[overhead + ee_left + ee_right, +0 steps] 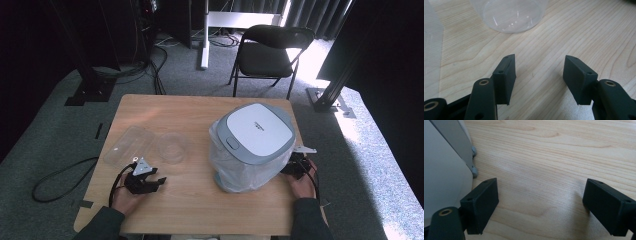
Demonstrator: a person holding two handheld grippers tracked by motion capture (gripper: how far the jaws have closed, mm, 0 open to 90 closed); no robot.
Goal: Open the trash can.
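Currently both tools rest low at the near edge of the wooden table point(200, 105).

L gripper point(150, 184): seen from the high view at the table's near-left, held in the person's left hand point(127, 197), cable looping off the edge. Jaws stand wide apart w/ nothing between them; in the left gripper view its gripper point(539, 77) shows bare wood grain in the gap. Clear plastic cup point(172, 147) sits on the table just ahead of the jaws, not touching; same cup point(509, 15) appears at the top of the left gripper view, lying beyond the jaw tips. Clear plastic lid point(125, 146) lies flat, adjacent to the cup on its left.

R gripper point(295, 165): near-right of the table, in the right hand point(302, 185), close against the right flank of the appliance. Jaws spread wide, empty; in the right gripper view its gripper point(541, 205) frames bare table only.

Appliance point(255, 132): white/grey-blue unit w/ a lid and front latch, centre-right of the table, wrapped in a clear plastic bag point(225, 172) bunched round its lower body. Its grey wall point(444, 170) sits just beside the R gripper's left jaw; contact cannot be confirmed.

Folding chair point(270, 52) stands on the carpet beyond the far edge.
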